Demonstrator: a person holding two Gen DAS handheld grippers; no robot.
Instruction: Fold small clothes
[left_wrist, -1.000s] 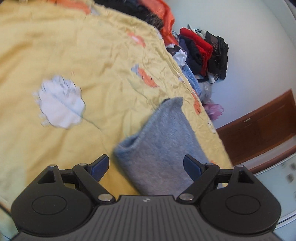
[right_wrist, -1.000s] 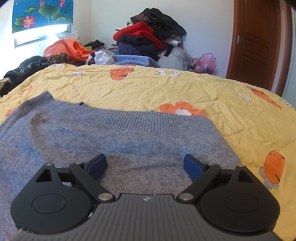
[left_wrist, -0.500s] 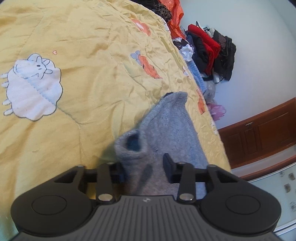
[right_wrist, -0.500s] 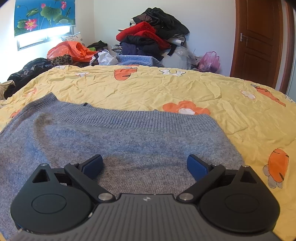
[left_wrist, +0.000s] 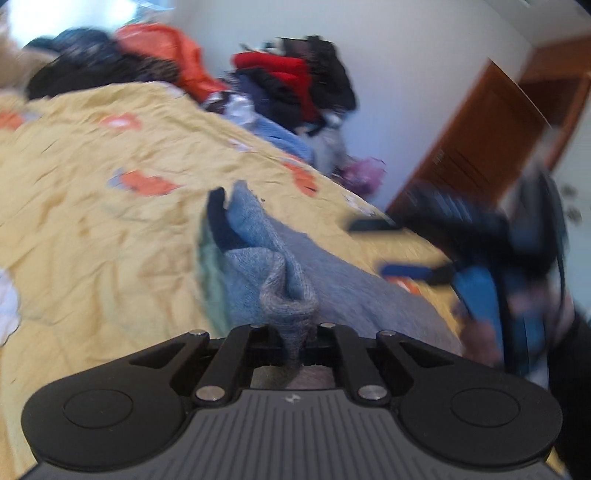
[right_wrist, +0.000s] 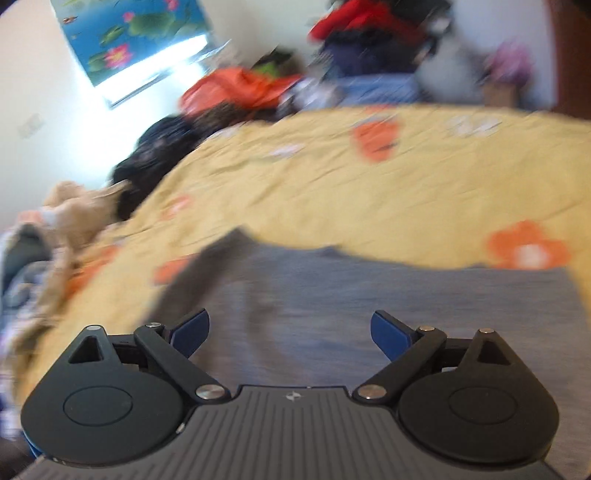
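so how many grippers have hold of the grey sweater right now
1. The left gripper is shut on a bunched fold of the grey sweater, lifting it off the yellow bedspread. The right gripper hangs open above the sweater, gripping nothing.

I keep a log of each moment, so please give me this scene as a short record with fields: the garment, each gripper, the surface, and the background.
garment: grey sweater, lying on the bed, one edge bunched and lifted
left gripper: shut on the sweater's bunched edge
right gripper: open, fingers apart over the sweater, holding nothing
surface: yellow bedspread with orange prints, wrinkled
background: clothes pile beyond the bed, wooden door, lotus picture on the wall
image quality: both views blurred
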